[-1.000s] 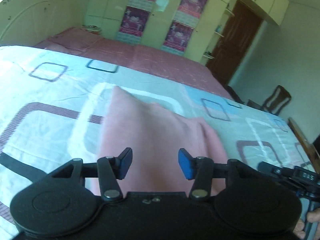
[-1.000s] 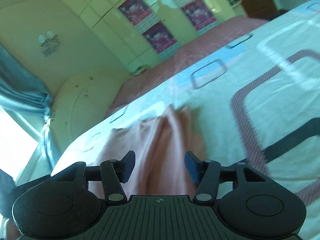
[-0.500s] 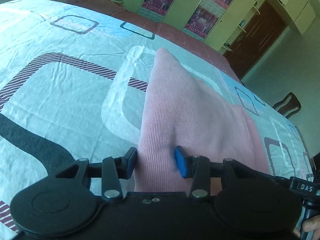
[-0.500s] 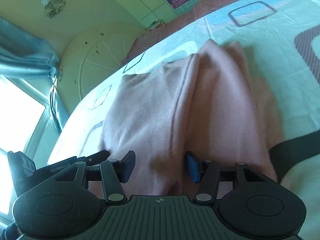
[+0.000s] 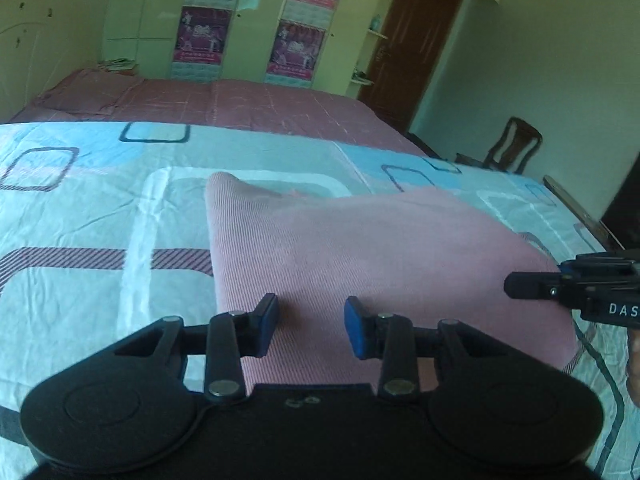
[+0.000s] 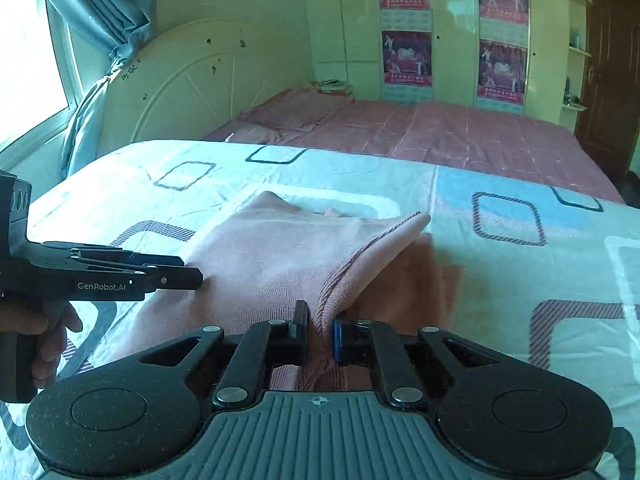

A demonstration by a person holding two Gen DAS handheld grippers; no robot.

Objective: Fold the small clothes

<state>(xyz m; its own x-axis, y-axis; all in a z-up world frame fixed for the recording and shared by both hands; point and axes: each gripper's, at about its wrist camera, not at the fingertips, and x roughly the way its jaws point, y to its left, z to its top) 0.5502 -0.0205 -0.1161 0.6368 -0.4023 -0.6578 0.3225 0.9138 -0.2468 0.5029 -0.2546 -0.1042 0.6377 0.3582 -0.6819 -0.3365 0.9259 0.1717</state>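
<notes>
A pink knit garment (image 5: 360, 248) lies on the patterned bedsheet (image 5: 80, 280). It also shows in the right wrist view (image 6: 272, 264), with its right edge lifted into a fold. My left gripper (image 5: 312, 326) is open over the garment's near edge, with cloth between the blue pads, untouched. My right gripper (image 6: 320, 334) is shut on a bunched ridge of the garment's near edge. The right gripper shows at the right of the left wrist view (image 5: 576, 286). The left gripper shows at the left of the right wrist view (image 6: 120, 276).
A second bed with a pink cover (image 6: 440, 128) lies beyond the sheet. Wardrobes with posters (image 6: 408, 28) line the far wall. A brown door (image 5: 412, 40) and a wooden chair (image 5: 512, 148) stand at the right. A headboard (image 6: 188, 88) and curtain (image 6: 104, 20) are at the left.
My right gripper has closed on the garment's edge and lifted it into a fold. My left gripper has opened wider and both views have tilted up toward the room.
</notes>
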